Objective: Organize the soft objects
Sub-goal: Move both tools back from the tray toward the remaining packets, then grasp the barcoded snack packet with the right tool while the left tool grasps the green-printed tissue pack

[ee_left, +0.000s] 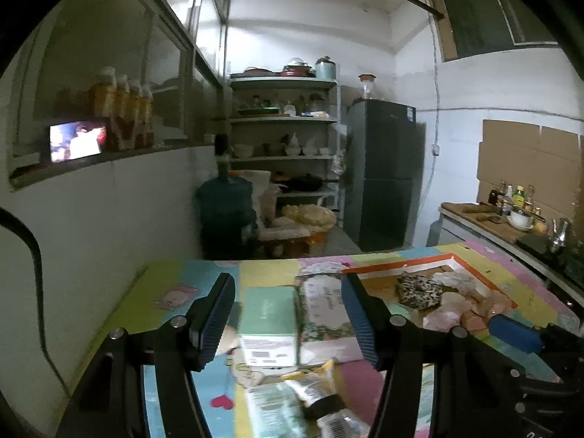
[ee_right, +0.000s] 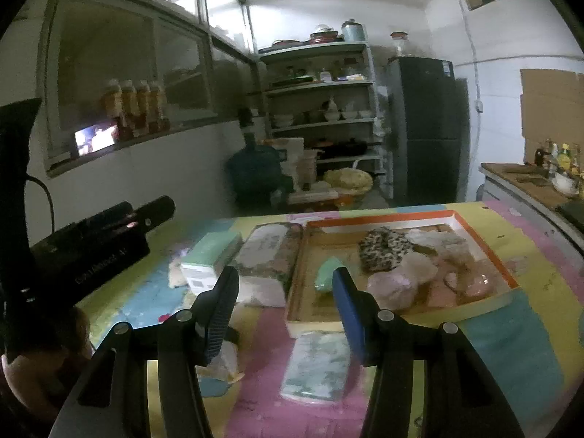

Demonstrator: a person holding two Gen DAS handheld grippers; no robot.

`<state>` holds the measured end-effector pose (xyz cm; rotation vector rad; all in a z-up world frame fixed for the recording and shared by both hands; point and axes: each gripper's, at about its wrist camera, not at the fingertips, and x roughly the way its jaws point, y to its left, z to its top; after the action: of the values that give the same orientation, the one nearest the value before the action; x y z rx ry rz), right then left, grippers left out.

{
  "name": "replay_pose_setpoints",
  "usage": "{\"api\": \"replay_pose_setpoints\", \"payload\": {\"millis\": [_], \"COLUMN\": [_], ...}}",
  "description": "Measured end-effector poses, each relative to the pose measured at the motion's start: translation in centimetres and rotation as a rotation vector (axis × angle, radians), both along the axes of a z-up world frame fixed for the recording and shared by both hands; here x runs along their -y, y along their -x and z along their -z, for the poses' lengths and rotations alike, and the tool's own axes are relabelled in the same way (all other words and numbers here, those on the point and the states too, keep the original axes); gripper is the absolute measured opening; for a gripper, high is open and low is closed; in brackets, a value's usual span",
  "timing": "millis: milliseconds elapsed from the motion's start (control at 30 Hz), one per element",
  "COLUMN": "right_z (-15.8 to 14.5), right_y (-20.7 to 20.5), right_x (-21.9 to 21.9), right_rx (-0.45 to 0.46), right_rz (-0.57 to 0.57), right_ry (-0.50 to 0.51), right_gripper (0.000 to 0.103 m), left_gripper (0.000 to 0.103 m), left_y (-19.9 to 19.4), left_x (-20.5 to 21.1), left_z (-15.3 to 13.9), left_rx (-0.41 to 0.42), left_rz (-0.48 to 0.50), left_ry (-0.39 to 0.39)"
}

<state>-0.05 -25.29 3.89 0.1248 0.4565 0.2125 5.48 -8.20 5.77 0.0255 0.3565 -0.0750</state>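
Ribbed blue pads (ee_left: 215,314) — leopard scrunchie (ee_left: 419,289) beyond.

Leopard-print scrunchie (ee_right: 386,247) and pale pink soft pieces (ee_right: 392,286) lie in orange-rimmed tray (ee_right: 379,214).

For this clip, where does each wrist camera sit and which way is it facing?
Left wrist: behind the open left gripper, facing across the table at the green box; the right gripper shows at right.
Right wrist: behind the open right gripper, facing the orange-rimmed tray; the left gripper shows at left.
Shared: tray, green box, leopard-print scrunchie, shelves and fridge behind.
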Motion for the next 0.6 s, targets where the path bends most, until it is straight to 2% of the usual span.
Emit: {"api": "replay_pose_setpoints", "payload": {"millis": [200,600], "right_z": [0.1,-0.4], "right_y": [0.2,1.4], "right_x": [-0.9,-2.0], "right_rx": [-0.002,0.014], "right_rz": [-0.033,-0.081], "right_ry": [-0.016,-0.029], "right_gripper": [0.055,0.056], "left_gripper": [0.06,0.06], "left_y": [1.1,2.8], "left_x": [-1.6,-2.8], "left_z": [-0.6,-1.4], "left_rx": [-0.003,-0.003], "left_rz": [-0.053,-0.094], "left_ry": [-0.004,-0.012]}}
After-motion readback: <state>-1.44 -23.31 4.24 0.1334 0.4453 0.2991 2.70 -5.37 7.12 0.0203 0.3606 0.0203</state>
